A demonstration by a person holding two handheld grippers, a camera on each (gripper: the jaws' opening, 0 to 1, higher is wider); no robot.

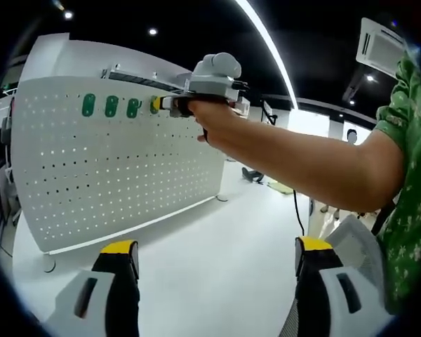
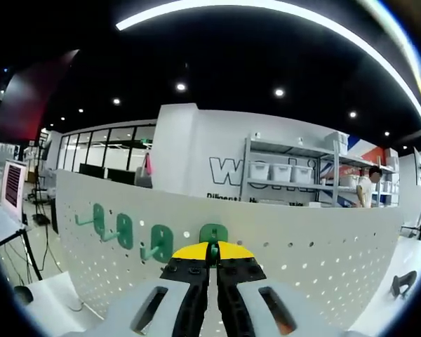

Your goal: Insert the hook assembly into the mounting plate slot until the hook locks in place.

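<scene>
Green hooks sit in a row near the white pegboard's top edge; right tongs pinch the end one there, left tongs hang wide, well below.

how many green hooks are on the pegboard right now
4. In the right gripper view, three green hooks sit in a row on the pegboard: at and. The fourth is at the right gripper, whose fingers partly hide it.
</scene>
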